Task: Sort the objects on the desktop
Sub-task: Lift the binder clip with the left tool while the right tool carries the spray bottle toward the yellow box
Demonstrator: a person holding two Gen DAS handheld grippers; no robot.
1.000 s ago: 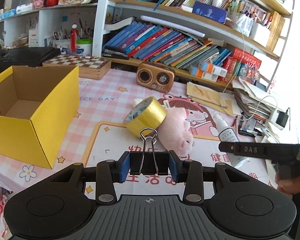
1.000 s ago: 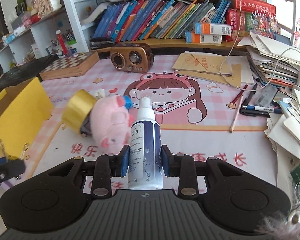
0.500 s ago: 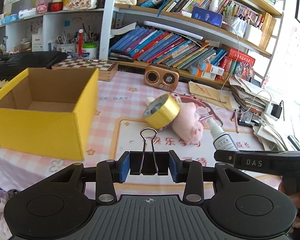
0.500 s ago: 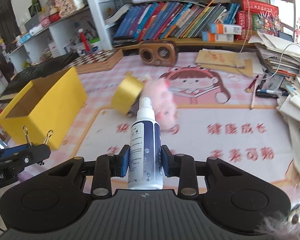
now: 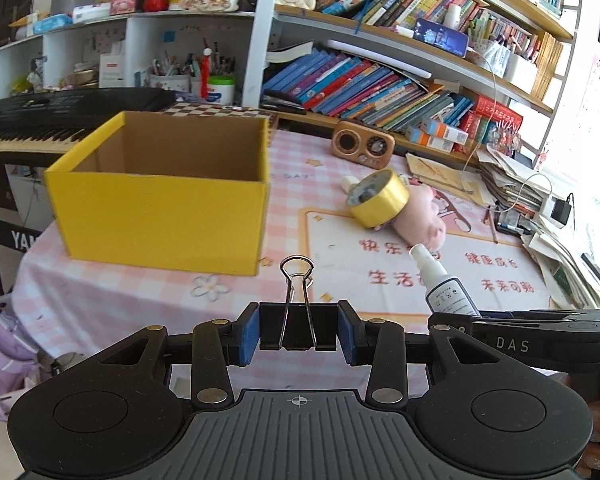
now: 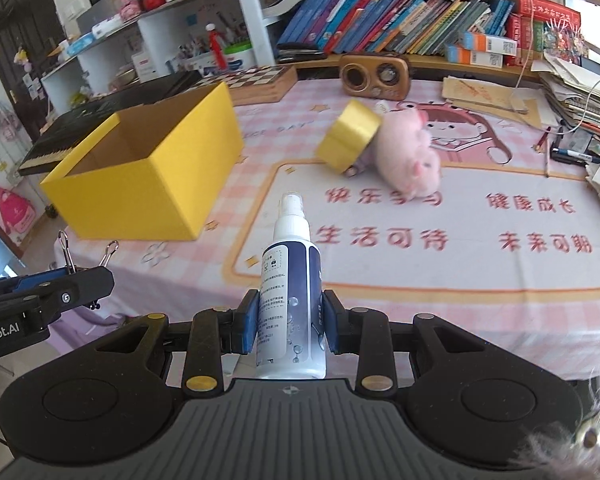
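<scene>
Both tongs retreated; yellow box (image 5: pixel 160 200) now nearer.

Ahead of the tool, a surface covered in a pink-and-white checked cloth (image 5: pixel 296 168) runs back to a white shelving unit (image 5: pixel 256 32) crammed with slanting rows of colourful books (image 5: pixel 364 84) and small ornaments. Ahead and to the left, a black electronic keyboard with white keys (image 5: pixel 40 120) stands beside the surface. Bright daylight floods in from the right, washing out a white-framed window (image 5: pixel 588 128).
</scene>
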